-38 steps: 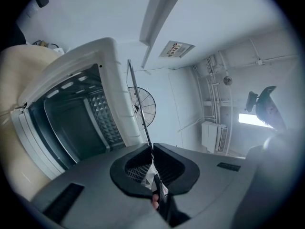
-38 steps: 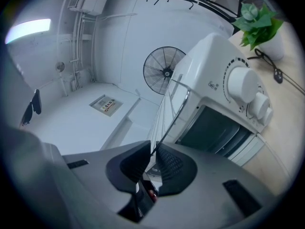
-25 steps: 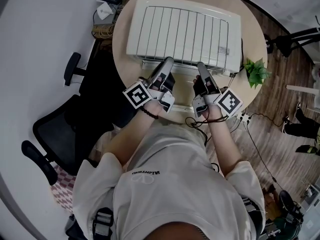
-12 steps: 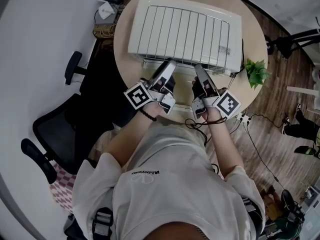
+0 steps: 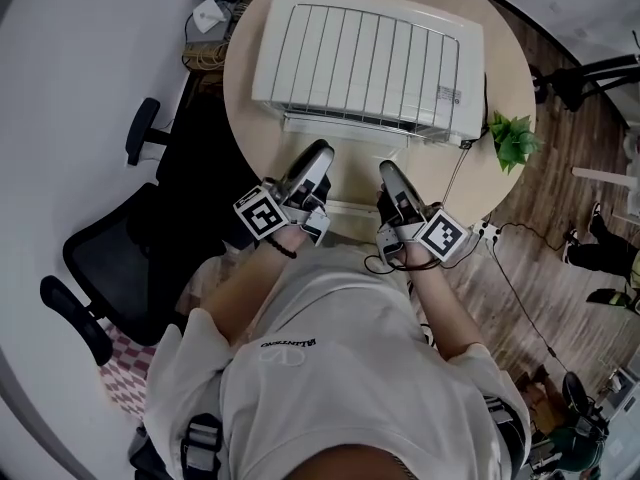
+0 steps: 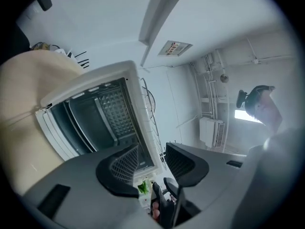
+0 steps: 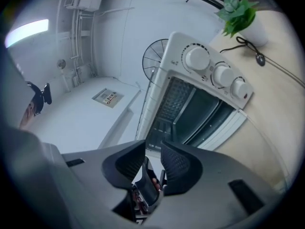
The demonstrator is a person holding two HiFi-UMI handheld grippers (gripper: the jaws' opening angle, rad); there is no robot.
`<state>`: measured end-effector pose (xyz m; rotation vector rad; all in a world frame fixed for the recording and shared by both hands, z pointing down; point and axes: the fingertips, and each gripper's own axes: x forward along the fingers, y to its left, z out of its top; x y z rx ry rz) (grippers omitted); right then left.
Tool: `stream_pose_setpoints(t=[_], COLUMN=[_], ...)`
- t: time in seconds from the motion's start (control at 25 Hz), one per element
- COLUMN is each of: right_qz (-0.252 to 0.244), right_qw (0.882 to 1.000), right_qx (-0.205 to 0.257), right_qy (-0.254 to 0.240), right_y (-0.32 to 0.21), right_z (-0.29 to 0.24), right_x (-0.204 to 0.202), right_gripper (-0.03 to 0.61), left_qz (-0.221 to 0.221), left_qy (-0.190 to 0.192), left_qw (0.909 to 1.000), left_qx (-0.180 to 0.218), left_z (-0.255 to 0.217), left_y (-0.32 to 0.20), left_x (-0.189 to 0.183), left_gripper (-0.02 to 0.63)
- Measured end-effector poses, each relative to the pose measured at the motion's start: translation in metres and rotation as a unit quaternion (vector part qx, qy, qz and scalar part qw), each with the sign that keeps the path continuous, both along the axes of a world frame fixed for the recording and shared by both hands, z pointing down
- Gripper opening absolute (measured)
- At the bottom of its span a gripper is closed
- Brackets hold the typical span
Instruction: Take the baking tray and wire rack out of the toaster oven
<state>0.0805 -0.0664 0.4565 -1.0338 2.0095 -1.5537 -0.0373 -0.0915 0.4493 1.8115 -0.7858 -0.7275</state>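
Note:
The white toaster oven [image 5: 365, 58] stands on the round table [image 5: 500, 83] with its door [image 5: 340, 206] swung down and open. A dark baking tray [image 6: 88, 120] sits inside the cavity, also seen as the tray [image 7: 209, 111] in the right gripper view. I cannot make out the wire rack separately. My left gripper [image 5: 318, 153] [image 6: 150, 156] hangs in front of the door; its jaws opened wide, have just been closing a little, and hold nothing. My right gripper [image 5: 388, 171] [image 7: 152, 156] is beside it; its jaws have just been opening and are empty.
A small green plant [image 5: 513, 140] [image 7: 237, 8] stands right of the oven, with a cable [image 7: 257, 56] by it. Three knobs [image 7: 198, 58] line the oven's front panel. A black office chair [image 5: 110, 258] is on my left, below the table.
Both grippers have drawn back from the oven's front toward the person and let go. The door handle now lies low between them, with the door down.

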Motion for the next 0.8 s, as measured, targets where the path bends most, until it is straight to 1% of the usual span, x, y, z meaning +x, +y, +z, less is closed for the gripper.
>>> stream_pose_setpoints(t=[0.12, 0.2, 0.24, 0.32, 0.4, 0.48, 0.56, 0.68, 0.72, 0.8], right_qz=[0.001, 0.009, 0.013, 0.017, 0.014, 0.016, 0.031, 0.047, 0.045, 0.048], right_qw=[1.000, 1.000, 1.000, 1.000, 1.000, 0.999, 0.999, 0.999, 0.999, 0.999], right_qx=[-0.005, -0.003, -0.003, -0.003, 0.006, 0.010, -0.003, -0.020, -0.021, -0.026], right_qy=[0.010, 0.010, 0.006, 0.005, 0.021, 0.031, 0.023, 0.013, 0.012, 0.004], right_y=[0.001, -0.005, -0.008, -0.013, -0.020, -0.029, -0.037, -0.049, -0.053, -0.061], right_z=[0.014, 0.022, 0.025, 0.033, 0.042, 0.052, 0.064, 0.079, 0.083, 0.091], right_x=[0.001, 0.002, 0.002, 0.000, -0.001, 0.000, 0.003, 0.006, 0.004, -0.002], right_gripper=[0.101, 0.071, 0.071, 0.071, 0.071, 0.072, 0.072, 0.073, 0.107, 0.114], left_qz=[0.005, 0.007, 0.006, -0.001, -0.011, -0.025, -0.041, -0.058, -0.064, -0.074], left_qy=[-0.022, -0.034, -0.037, -0.036, -0.028, -0.028, -0.026, -0.016, -0.016, -0.014], left_qw=[0.9997, 0.9993, 0.9992, 0.9991, 0.9992, 0.9985, 0.9974, 0.9963, 0.9957, 0.9943], left_qx=[-0.007, -0.013, -0.016, -0.022, -0.028, -0.039, -0.053, -0.062, -0.065, -0.075], left_z=[0.015, 0.028, 0.034, 0.045, 0.055, 0.070, 0.086, 0.095, 0.101, 0.114], left_y=[0.002, -0.001, -0.004, -0.007, -0.012, -0.017, -0.024, -0.036, -0.040, -0.047], left_x=[0.002, 0.005, 0.007, 0.008, 0.009, 0.008, 0.006, 0.008, 0.007, 0.004], left_gripper=[0.120, 0.106, 0.097, 0.095, 0.095, 0.095, 0.095, 0.095, 0.096, 0.097])
